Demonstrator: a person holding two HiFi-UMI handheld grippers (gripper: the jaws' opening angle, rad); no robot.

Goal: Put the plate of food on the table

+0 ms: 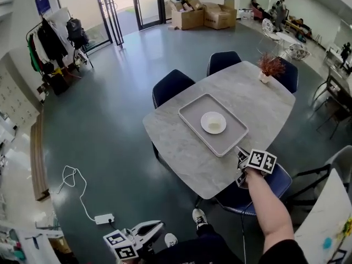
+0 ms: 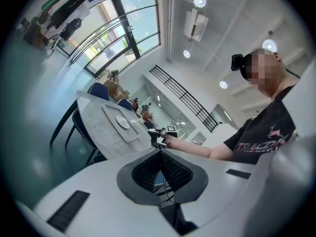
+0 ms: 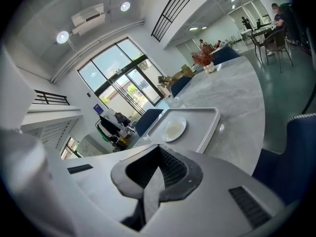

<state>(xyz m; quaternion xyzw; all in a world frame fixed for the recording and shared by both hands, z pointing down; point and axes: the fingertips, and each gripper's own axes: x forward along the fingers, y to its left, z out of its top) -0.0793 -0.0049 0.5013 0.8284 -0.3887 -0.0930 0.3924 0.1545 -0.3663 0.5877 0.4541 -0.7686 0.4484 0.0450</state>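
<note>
head view, right tongs: held out at the near edge of the table, tips just short of the near corner of the tray; a blue chair sits below them
head view, left tongs: low, over the floor, well apart from the table
head view, plate: in the tray, beyond the right tongs, apart from them
left gripper view, left tongs: jaws pressed together, nothing between
left gripper view, beyond tips: right tongs, then tray and plate to their left
right gripper view, right tongs: jaws closed on each other, holding nothing
right gripper view, plate: just past the tips, in the tray, something pale on it
</note>
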